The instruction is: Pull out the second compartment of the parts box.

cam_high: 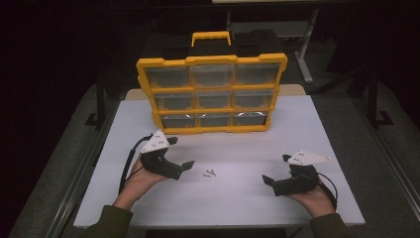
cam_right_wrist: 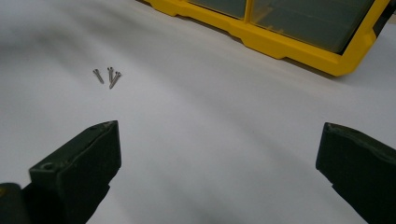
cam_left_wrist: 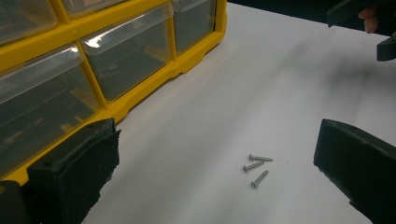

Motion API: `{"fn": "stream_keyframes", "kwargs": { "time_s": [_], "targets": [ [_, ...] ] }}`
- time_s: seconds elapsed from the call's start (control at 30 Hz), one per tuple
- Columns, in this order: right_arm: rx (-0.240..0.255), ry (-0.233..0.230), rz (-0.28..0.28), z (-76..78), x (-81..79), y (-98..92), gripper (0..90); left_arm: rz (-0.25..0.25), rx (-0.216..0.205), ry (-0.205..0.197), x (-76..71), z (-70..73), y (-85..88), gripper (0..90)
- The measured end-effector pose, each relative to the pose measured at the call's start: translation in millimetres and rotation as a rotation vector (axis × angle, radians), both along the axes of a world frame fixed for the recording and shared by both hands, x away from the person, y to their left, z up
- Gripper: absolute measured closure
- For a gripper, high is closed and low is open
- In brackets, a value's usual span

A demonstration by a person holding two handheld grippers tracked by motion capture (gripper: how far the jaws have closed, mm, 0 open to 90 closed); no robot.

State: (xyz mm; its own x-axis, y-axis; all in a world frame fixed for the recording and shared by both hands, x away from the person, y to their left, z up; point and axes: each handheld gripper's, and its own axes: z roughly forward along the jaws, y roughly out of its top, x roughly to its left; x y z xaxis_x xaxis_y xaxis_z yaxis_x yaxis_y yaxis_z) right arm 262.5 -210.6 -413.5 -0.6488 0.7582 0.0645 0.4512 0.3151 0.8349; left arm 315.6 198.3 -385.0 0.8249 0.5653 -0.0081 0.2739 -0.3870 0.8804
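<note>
Screws [cam_left_wrist: 256,166] are lying loose in a small cluster on the white table [cam_high: 247,198], in front of the yellow drawer organizer [cam_high: 212,94]. Left gripper [cam_high: 184,165] is hovering nearest, jaws spread wide, likely lining up; right gripper [cam_high: 267,180] is waiting released, well apart.

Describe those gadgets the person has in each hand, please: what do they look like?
Each hand holds a chunky black tool. The left gripper and the right gripper each carry a pale grey three-cornered plate with small dots on top and end in two blocky black jaws. A black cable loops from the left one, and another trails from the right. The person wears olive-green sleeves.
</note>
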Motion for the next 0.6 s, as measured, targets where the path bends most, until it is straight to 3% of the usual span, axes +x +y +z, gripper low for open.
{"fn": "stream_keyframes", "kwargs": {
  "time_s": [0.6],
  "targets": [
    [0.006,-0.007,-0.007,1.3,-2.4,-1.8,0.0,-0.025,0.017,-0.031,17.5,5.6,-19.5,0.0]
  ]
}}
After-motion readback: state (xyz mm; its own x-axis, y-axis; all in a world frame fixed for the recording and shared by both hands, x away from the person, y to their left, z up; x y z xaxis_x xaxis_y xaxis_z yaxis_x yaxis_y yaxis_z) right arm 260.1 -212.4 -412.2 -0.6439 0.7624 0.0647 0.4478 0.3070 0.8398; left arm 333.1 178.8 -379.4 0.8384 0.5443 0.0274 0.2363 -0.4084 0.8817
